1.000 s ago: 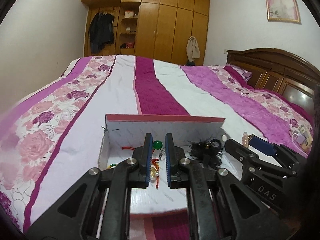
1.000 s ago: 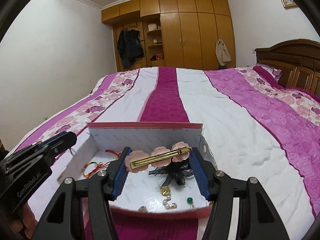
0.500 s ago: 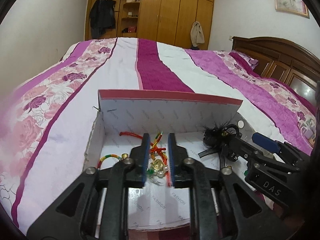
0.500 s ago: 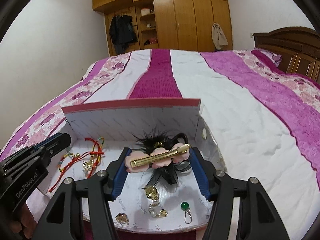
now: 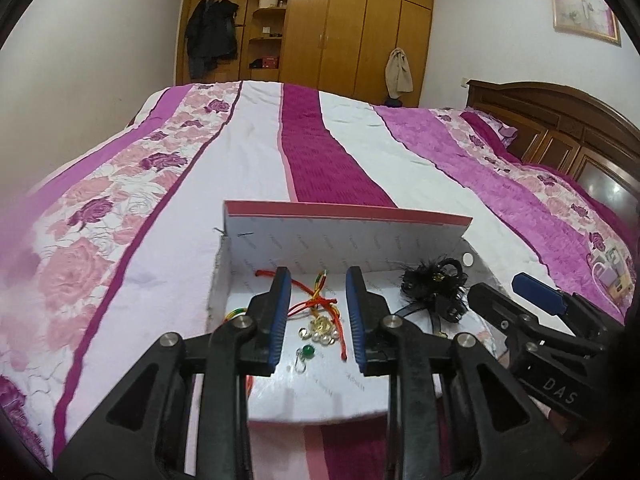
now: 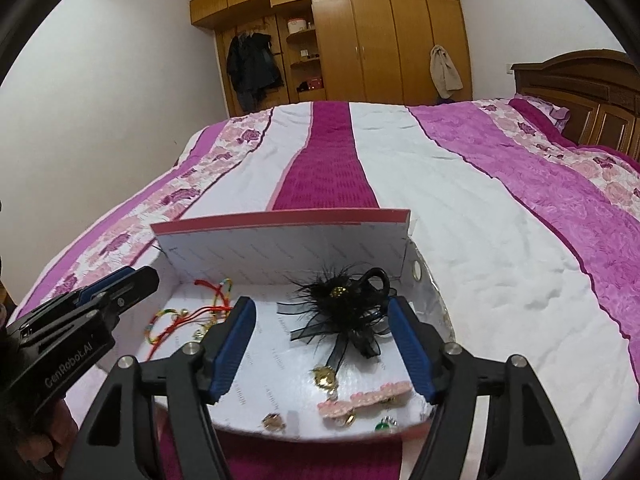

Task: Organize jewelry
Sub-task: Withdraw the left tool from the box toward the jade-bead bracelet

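Both grippers are hovering over the white box (image 6: 280,248) on the bed (image 6: 480,208), jaws opening, nothing betw. the pads.

Nearest, in the right view: the pink clip (image 6: 366,398) is now lying on the box floor by the front edge. A sec ago it was clamped across the right gripper (image 6: 324,344); it has been let go, so that piece is prob. placed. Just past it, the black feather piece (image 6: 344,308) is sitting toward the right wall.

Left gripper (image 5: 316,316) was pinching the green bead (image 5: 307,351) above the box a sec ago; the bead is now resting on the floor just beside the pearl charm (image 5: 322,330), w/ the red cord (image 5: 316,300) beyond. Second drop looks done too; both tools are free for the next item.

View diffs: only the right cam is showing the pink clip and a gold earring (image 6: 273,420) at the front rim. Left cam is showing the bead and pearls sharply, while in the right view the green bead is just a blur at the rim. Farther back: wardrobe (image 6: 360,40), headboard (image 5: 560,128).
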Motion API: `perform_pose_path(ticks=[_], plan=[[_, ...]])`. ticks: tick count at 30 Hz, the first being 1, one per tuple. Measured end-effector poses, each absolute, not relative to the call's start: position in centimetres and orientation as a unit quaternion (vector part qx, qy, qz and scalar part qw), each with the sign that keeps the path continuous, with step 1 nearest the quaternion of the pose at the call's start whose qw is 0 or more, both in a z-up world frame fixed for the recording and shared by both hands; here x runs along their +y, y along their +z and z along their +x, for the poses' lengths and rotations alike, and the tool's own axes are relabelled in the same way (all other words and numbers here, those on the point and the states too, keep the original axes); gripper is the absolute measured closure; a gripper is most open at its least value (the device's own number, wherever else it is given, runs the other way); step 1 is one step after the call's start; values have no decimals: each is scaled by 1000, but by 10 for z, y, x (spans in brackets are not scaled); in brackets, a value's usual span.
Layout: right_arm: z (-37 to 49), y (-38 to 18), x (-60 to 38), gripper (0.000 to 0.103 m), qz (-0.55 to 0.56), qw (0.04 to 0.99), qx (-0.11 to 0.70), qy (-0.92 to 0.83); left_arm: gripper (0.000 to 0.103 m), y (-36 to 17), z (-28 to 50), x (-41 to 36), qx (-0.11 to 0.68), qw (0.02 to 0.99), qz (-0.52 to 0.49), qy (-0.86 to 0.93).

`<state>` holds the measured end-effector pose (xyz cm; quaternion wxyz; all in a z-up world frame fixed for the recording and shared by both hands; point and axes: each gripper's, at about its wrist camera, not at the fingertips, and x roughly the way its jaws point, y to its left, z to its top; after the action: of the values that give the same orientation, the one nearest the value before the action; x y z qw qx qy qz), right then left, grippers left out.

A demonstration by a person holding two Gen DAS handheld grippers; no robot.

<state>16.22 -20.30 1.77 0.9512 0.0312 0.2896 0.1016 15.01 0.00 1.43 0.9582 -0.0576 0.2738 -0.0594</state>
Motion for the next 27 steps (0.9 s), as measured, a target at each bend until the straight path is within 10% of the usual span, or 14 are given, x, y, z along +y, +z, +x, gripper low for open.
perform_pose_path(ticks=[27], plan=[[30,47,-221,32,33,943,312,114,82,31,31,18,313,946,-45,-76]])
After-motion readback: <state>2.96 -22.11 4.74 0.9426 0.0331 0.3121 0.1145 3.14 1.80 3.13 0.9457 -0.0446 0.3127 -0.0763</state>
